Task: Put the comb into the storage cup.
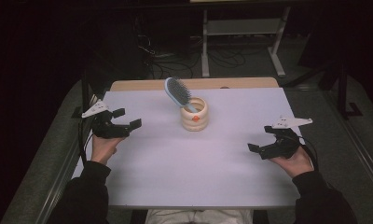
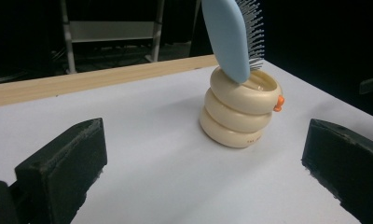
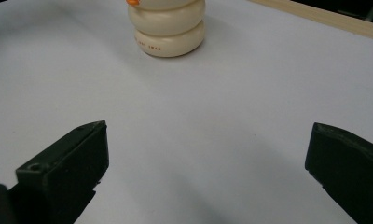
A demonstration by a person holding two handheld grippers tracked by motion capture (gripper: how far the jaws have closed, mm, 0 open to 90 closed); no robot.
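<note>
A cream ringed holder (image 1: 194, 115) with a small orange knob stands at the middle of the white table (image 1: 175, 168). A light blue hairbrush (image 1: 177, 93) stands in it, head up and leaning left. In the left gripper view the holder (image 2: 239, 112) and the brush (image 2: 231, 35) lie ahead and to the right. In the right gripper view the holder (image 3: 167, 28) sits at the top. My left gripper (image 1: 127, 118) rests at the table's left edge, open and holding nothing. My right gripper (image 1: 263, 139) is at the right edge, open and holding nothing too.
A wooden strip (image 1: 194, 84) runs along the table's far edge. Beyond it stand a white metal frame (image 1: 243, 37) and cables (image 1: 166, 58) on the dark floor. A person's hands and dark sleeves enter from the bottom.
</note>
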